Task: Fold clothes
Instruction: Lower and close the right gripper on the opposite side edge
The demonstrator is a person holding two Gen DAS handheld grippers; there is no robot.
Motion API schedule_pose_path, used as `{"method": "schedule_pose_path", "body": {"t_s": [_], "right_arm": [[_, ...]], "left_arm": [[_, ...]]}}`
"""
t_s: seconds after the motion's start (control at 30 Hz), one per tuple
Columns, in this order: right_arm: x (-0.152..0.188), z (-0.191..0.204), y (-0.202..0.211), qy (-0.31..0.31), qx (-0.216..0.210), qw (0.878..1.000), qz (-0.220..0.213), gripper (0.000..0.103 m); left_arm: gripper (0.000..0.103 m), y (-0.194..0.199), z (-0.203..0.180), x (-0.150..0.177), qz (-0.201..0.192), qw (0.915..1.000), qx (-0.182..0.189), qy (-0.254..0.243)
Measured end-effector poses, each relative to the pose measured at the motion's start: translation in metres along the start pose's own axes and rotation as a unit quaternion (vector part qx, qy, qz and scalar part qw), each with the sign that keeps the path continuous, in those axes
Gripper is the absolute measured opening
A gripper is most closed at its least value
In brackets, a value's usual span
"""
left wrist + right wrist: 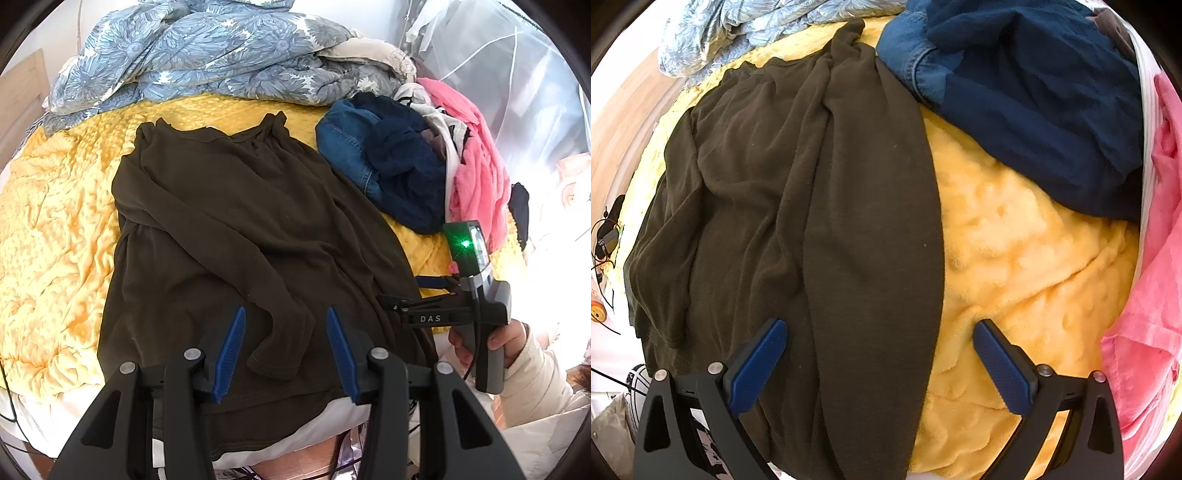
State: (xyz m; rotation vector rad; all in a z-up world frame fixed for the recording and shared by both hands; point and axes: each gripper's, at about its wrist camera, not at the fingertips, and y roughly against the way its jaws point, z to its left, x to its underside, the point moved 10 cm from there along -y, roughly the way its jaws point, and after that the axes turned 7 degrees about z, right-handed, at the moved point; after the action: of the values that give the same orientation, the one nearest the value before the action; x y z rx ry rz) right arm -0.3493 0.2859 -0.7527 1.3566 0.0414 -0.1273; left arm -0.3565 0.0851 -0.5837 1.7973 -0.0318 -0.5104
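2 open grippers (pixel 284 350) (pixel 881 365) above olive shirt (pixel 236 229) on yellow blanket (pixel 55 229).

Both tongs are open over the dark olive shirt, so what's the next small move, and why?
Probably lower the right tongs and close on the dark olive long-sleeved shirt's right edge: it lies between the open jaws, ungripped, on the yellow blanket.
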Motion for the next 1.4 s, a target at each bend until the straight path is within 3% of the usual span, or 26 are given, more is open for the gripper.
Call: {"method": "schedule_pose_path", "body": {"t_s": [0.53,0.63,0.7,0.93,1.03,1.07,1.2,1.4], "right_arm": [[0.004,0.004,0.0,-0.002,-0.008,1.0,0.001,0.103],[0.003,0.006,0.002,0.004,-0.006,1.0,-0.002,0.091],[0.003,0.004,0.002,0.002,0.0,1.0,-0.005,0.071],[0.004,-0.002,0.011,-0.004,-0.013,1.0,-0.01,0.049],[0.006,0.003,0.016,-0.002,-0.042,0.999,-0.01,0.021],[0.007,0.007,0.017,-0.002,-0.056,0.998,-0.008,0.017],[-0.003,0.021,0.019,0.005,-0.053,0.999,-0.007,0.017],[-0.028,0.027,0.004,-0.011,-0.085,0.996,-0.006,0.019]], "left_arm": [[0.049,-0.001,0.002,0.001,-0.001,1.0,0.003,0.004],[0.049,0.0,0.003,0.002,-0.002,1.0,0.004,0.007],[0.049,0.0,0.004,0.002,-0.002,1.0,0.004,0.008],[0.049,0.001,0.006,0.003,-0.005,0.9999,0.006,0.011],[0.049,0.002,0.009,0.004,-0.007,0.9999,0.007,0.013],[0.049,0.003,0.01,0.004,-0.007,0.9999,0.007,0.014],[0.049,0.006,0.015,0.006,-0.01,0.9997,0.009,0.019],[0.049,0.007,0.023,0.009,-0.012,0.9994,0.014,0.028]]}}
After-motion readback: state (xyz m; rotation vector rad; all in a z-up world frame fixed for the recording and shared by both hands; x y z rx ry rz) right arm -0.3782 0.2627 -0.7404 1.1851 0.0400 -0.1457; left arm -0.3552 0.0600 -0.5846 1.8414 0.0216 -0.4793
